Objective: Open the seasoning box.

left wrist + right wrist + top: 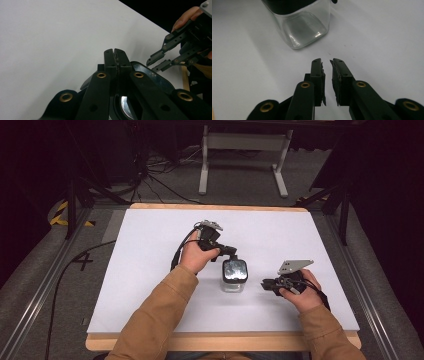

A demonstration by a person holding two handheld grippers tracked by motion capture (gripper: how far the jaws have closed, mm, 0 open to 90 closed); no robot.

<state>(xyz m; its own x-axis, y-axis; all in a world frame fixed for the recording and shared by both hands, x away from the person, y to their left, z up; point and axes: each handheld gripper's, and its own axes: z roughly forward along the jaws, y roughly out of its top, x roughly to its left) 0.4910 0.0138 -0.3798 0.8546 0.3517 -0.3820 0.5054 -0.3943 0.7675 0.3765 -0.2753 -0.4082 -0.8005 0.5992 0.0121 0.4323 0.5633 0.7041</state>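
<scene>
A square clear glass jar with a black lid [234, 275] is seen near the middle of the white table [150, 270]. The left gripper [231, 254] is held closed above the lid's 11 o'clock edge. The right gripper [265, 285], slightly parted and empty, is held at the jar's 3 o'clock. The lid is judged still on

Left tool [116, 53] closed, right tool [326, 62] ajar
</scene>
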